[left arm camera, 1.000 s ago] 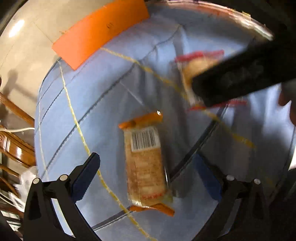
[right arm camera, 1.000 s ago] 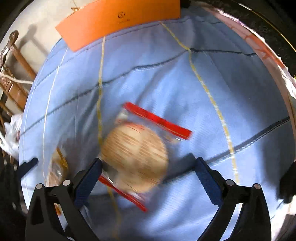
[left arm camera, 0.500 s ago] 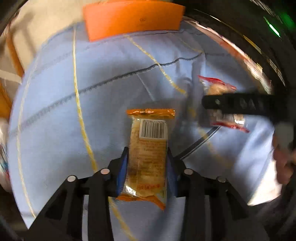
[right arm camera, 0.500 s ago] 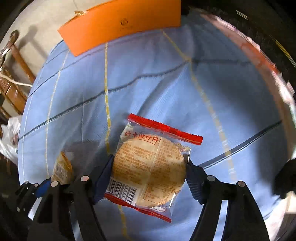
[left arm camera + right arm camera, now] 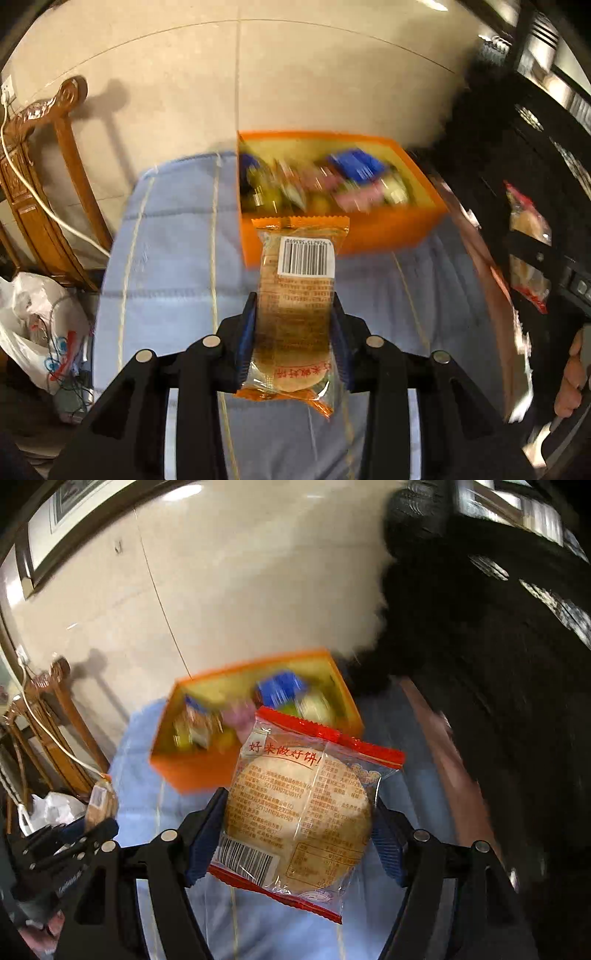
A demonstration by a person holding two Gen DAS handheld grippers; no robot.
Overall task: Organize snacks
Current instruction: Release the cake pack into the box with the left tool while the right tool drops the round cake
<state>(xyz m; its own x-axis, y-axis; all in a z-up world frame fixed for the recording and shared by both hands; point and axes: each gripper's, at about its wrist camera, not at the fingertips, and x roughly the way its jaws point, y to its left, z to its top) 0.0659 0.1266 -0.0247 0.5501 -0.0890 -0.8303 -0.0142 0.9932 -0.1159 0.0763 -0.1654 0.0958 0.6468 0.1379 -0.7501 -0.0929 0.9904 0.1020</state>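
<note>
Snacks: L tongs [image 5: 294, 341] grip orange-edged pack [image 5: 295, 310], R tongs [image 5: 300, 829] grip red-edged pack [image 5: 301, 812].

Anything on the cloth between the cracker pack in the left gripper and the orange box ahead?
Nothing: in the left wrist view only bare blue tablecloth shows beneath the orange-edged cracker pack, whose top edge overlaps the orange box front wall in the image.
</note>
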